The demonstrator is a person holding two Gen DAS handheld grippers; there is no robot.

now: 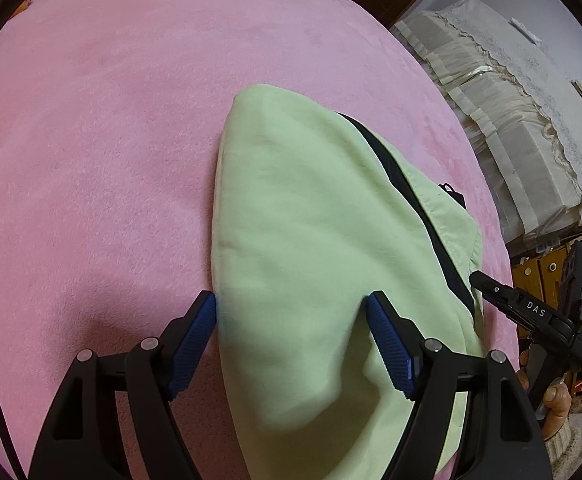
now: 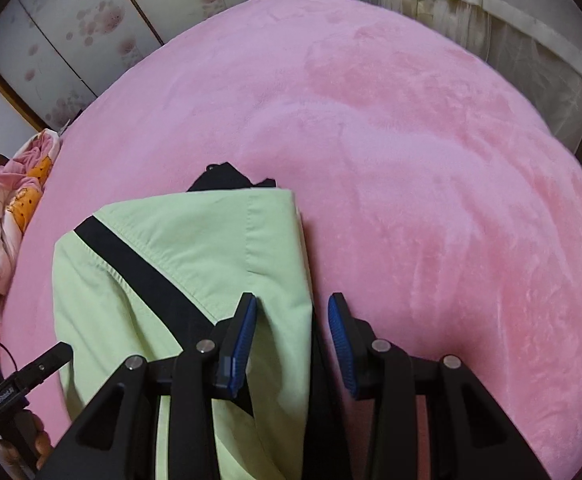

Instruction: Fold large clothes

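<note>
A light green garment with a black stripe (image 1: 311, 216) lies folded on the pink blanket (image 1: 111, 140). My left gripper (image 1: 291, 304) is open, its blue pads on either side of the garment's near left part. In the right wrist view the same garment (image 2: 195, 248) lies at lower left. My right gripper (image 2: 293, 308) is open, with the garment's right edge between its pads. The right gripper also shows in the left wrist view (image 1: 531, 312) at the garment's right edge. The left gripper's tip shows in the right wrist view (image 2: 47, 360).
The pink blanket (image 2: 411, 160) covers a wide bed. A crumpled pink and orange quilt (image 2: 3, 216) lies at the bed's left edge. Cream curtains (image 1: 511, 120) and sliding doors (image 2: 91, 20) stand beyond the bed.
</note>
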